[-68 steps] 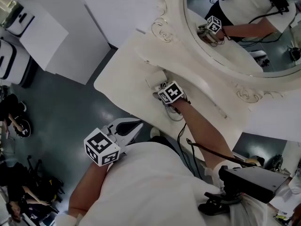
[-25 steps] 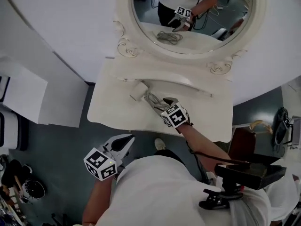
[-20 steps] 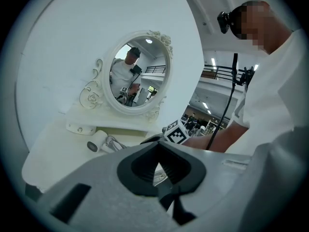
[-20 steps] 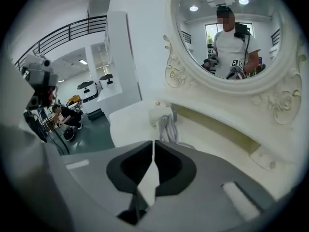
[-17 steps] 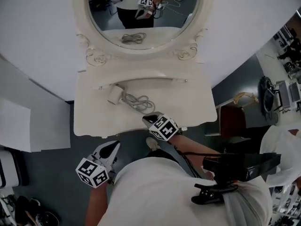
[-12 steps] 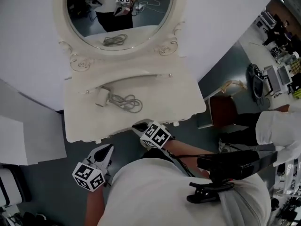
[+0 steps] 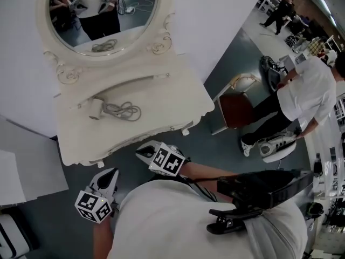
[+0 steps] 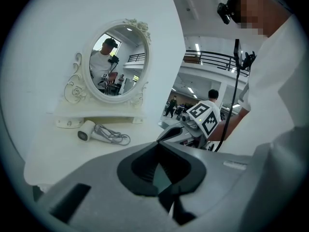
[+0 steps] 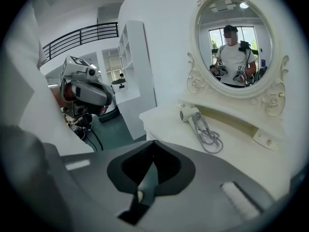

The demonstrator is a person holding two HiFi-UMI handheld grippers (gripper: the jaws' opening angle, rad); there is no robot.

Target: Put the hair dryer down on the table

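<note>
The white hair dryer [image 7: 96, 109] lies on its side on the white dressing table [image 7: 161, 99], its grey cord [image 7: 124, 111] bunched beside it. Nothing touches it. My right gripper [image 7: 141, 151] hangs in front of the table's front edge, clear of the dryer, its jaws shut and empty. My left gripper [image 7: 109, 173] sits lower left, off the table, also shut on nothing. In the left gripper view the dryer [image 8: 87, 129] lies far beyond the jaws; in the right gripper view the dryer [image 9: 189, 113] lies below the mirror.
An oval mirror [image 7: 102, 15] in an ornate white frame rises behind the table. A red-brown chair [image 7: 236, 109] stands to the table's right, with a person [image 7: 302, 96] in a white shirt beyond it. A white cabinet [image 7: 16, 171] is at the left.
My right gripper has drawn back from the cord on the table to below the table's front edge. The dryer stays where it lies. The head view has swung to the right.
</note>
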